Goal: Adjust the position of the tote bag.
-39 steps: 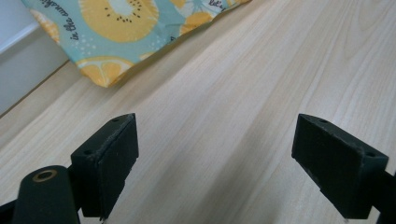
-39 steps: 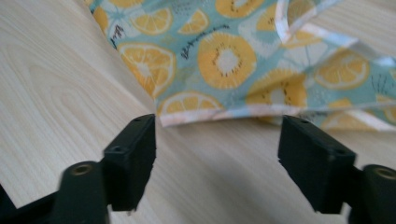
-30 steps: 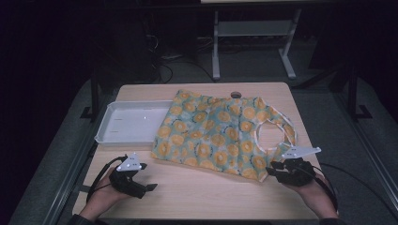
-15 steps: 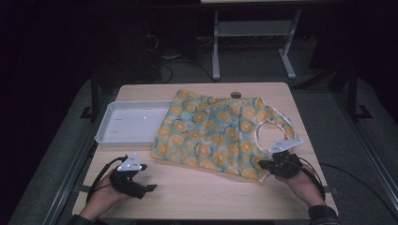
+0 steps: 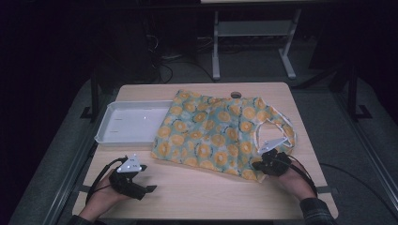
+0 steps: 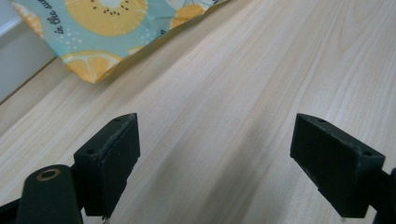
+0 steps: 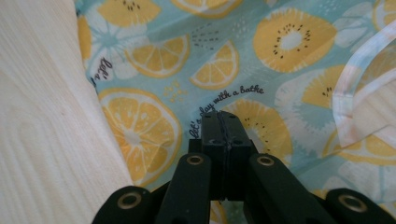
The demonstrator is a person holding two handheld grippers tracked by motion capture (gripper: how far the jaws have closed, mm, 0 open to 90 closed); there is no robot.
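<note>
Inspector: Cloth (image 5: 220, 133), position?

Clerk: Spread flat mid-table (image 5: 211, 197), with its 9 o'clock edge lapped over the tray (image 5: 108, 138). White-trimmed loop at 3 o'clock.

Inspector: Handling?

Clerk: Judged thin, light and limp. Likely to drape and crease, to slide easily on the wood, and not to break. Best taken at a corner or hem, pinched well in. Lift from two corners, or expect sag and bunching.

Inspector: Grippers?

Clerk: Right gripper (image 7: 223, 116) clenched tight, jaws pressed together, low over the cloth's 5 o'clock corner. Cannot tell whether a fold is caught between them. Left gripper (image 6: 229, 163) released, jaws wide apart over bare wood at the table's 7 o'clock, nothing between them. Cloth's corner well off at 11 o'clock in its own view.

Inspector: Writing?

Clerk: Printed among lemon and kiwi slices, in script: "let's play with a bathe". Elsewhere "in the", remainder cut off. No brand or label found.
</note>
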